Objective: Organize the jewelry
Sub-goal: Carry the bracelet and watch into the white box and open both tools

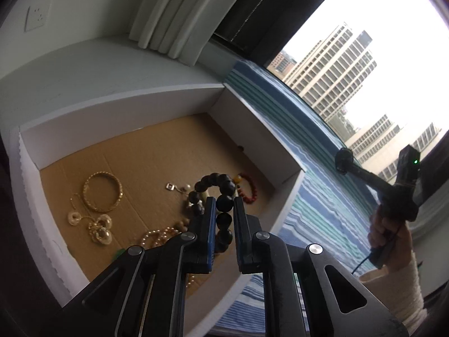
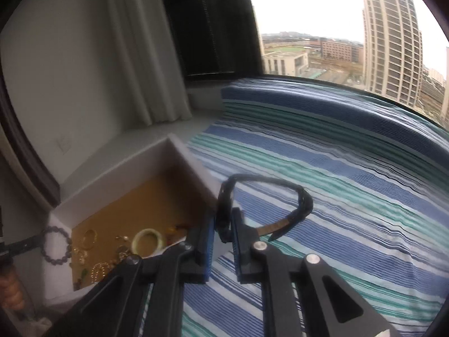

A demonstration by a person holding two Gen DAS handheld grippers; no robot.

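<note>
My left gripper is shut on a dark bead bracelet and holds it above a white box with a cardboard floor. In the box lie a gold bangle, a red bead bracelet, a pearl strand and small gold pieces. My right gripper is shut on a black cord bracelet and holds it above the striped cloth, just right of the box. A pale jade bangle lies in the box. The left gripper's bead bracelet shows at the left edge.
The blue, green and white striped cloth covers the window ledge to the right of the box. A white curtain hangs behind the box. The window runs along the far edge. The right hand and gripper show in the left wrist view.
</note>
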